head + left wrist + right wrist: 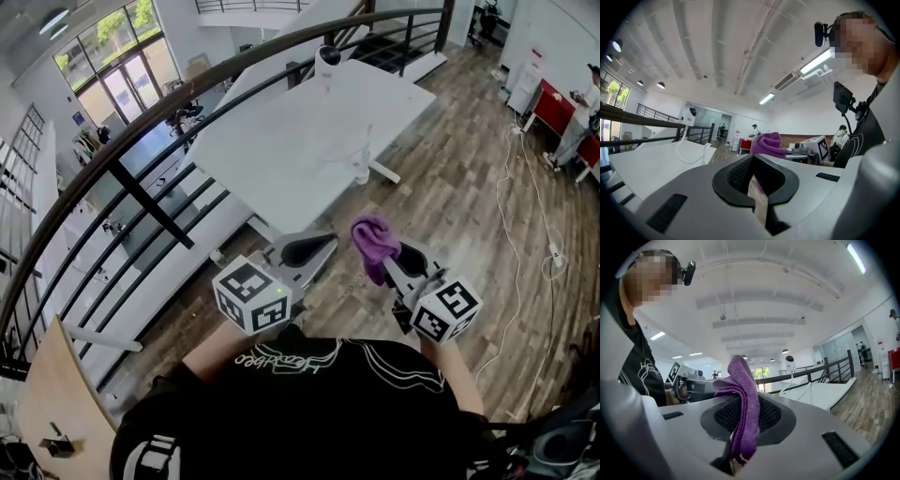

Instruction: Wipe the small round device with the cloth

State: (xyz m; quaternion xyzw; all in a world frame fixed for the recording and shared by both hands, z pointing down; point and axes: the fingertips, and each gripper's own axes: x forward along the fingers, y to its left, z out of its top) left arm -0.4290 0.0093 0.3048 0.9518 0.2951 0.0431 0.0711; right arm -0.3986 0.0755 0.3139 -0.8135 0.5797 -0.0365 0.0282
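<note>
The small round white device [328, 58] stands at the far edge of a white table [281, 159], and its white cable trails over the top. It also shows in the left gripper view [690, 114] and the right gripper view [790, 362]. My right gripper [396, 259] is shut on a purple cloth [373, 242], which sticks up from between the jaws [743, 394]. My left gripper [307, 251] is shut with nothing in it [752, 177]. Both grippers point level and hang over the wooden floor, short of the table's near edge.
A black railing [187, 103] curves along the left side above a lower floor. A white cable [525, 234] lies on the wooden floor at the right. A red cabinet [553, 108] and a person [583, 112] are at the far right.
</note>
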